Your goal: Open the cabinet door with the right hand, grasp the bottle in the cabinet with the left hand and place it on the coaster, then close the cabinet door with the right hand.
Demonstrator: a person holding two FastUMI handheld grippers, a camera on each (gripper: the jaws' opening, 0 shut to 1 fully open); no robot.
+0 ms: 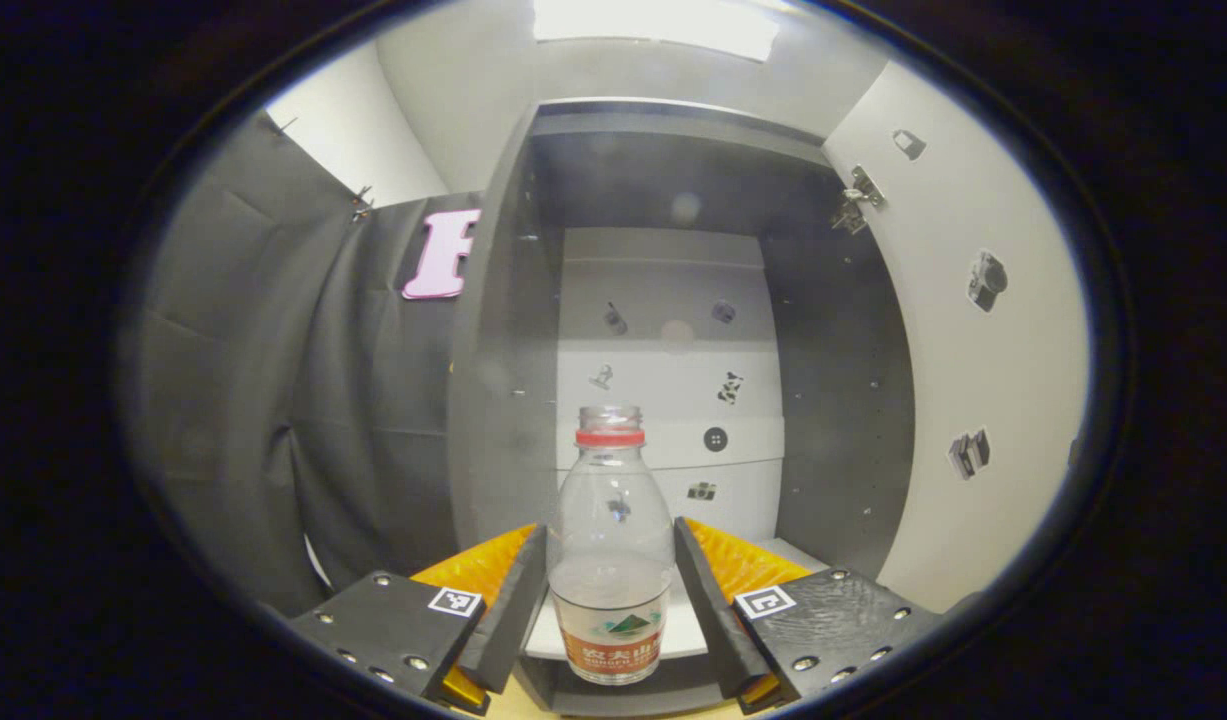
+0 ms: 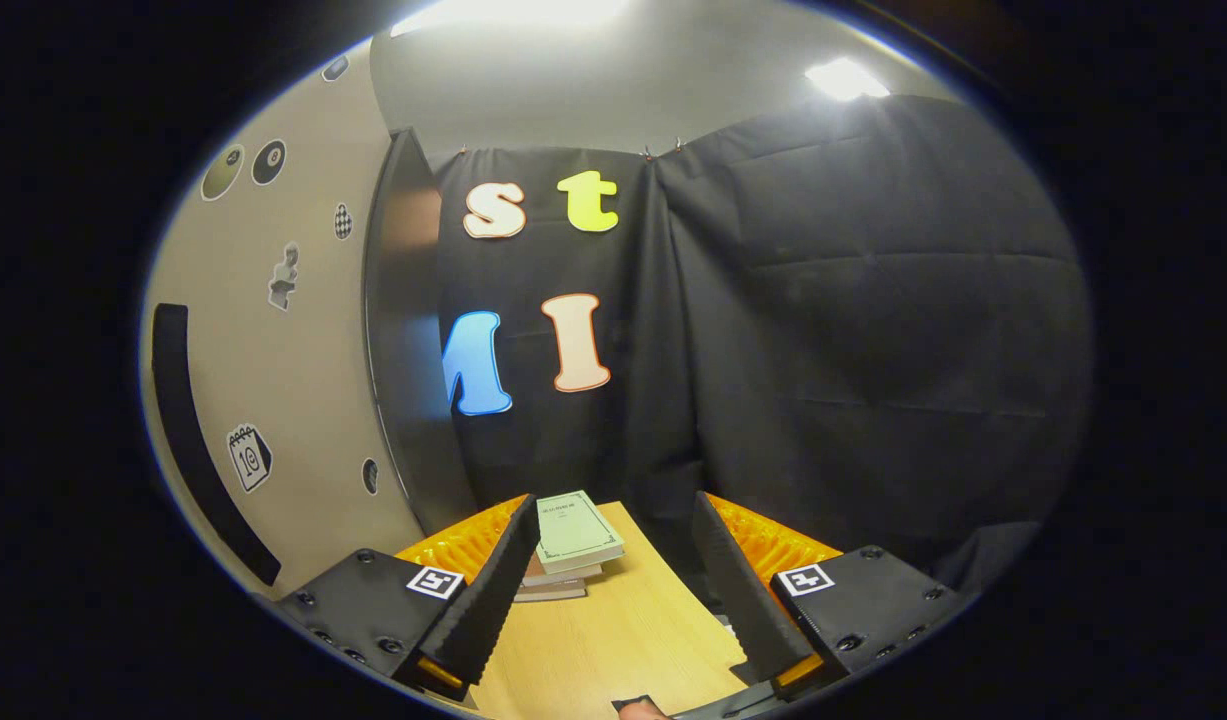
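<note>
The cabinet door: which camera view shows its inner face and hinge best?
The left gripper view: the open cabinet door shows its pale inner face with stickers and the hinge at the top. The right gripper view shows the door's other face, with a long black handle and its dark edge.

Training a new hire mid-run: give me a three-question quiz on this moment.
1. True or false: the cabinet door is open.
2. The bottle stands: A) on the table B) inside the cabinet, between the left claw's fingers C) on the books.
3. Fill in: the bottle's neck ring is ___.

Key: 1 true. 2 B; whether the fingers press on it cannot be told. 3 red.
</note>
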